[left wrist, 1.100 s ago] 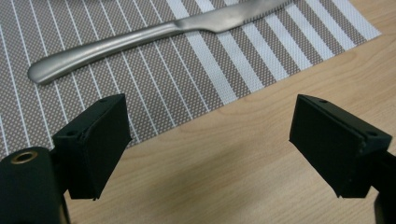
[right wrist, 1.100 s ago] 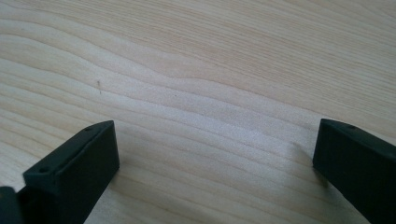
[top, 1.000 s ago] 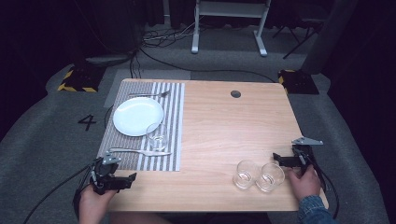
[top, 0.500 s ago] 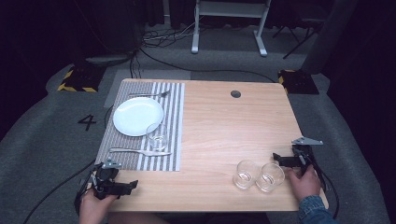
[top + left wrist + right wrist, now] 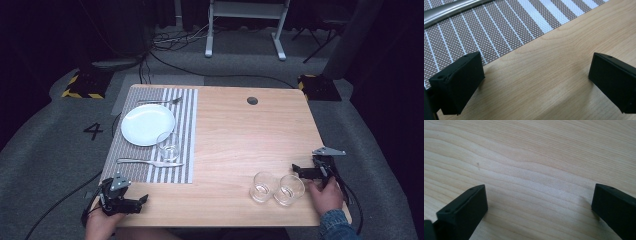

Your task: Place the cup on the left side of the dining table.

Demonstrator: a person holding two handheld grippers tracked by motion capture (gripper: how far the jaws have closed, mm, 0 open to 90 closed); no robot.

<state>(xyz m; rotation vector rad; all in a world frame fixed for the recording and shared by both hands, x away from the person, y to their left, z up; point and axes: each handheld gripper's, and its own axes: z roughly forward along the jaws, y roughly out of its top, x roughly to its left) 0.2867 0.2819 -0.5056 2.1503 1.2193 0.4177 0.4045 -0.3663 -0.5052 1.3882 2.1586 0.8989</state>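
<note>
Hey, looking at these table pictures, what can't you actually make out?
- Two glasses near the right tool: too small in the high view to tell whether they touch or hold anything.
- Utensil on the placemat: the left gripper view's top edge cuts off all but a strip of metal handle.
- Left tool: its jaws have just been opening, nothing between them.
- Person: cropped by the high view's bottom edge.

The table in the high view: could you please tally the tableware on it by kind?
Glasses: 3 (one on the placemat, two on bare wood)
Plates: 1
Cutlery pieces: 2 (far, near)
Placemats: 1
Total: 7
</note>
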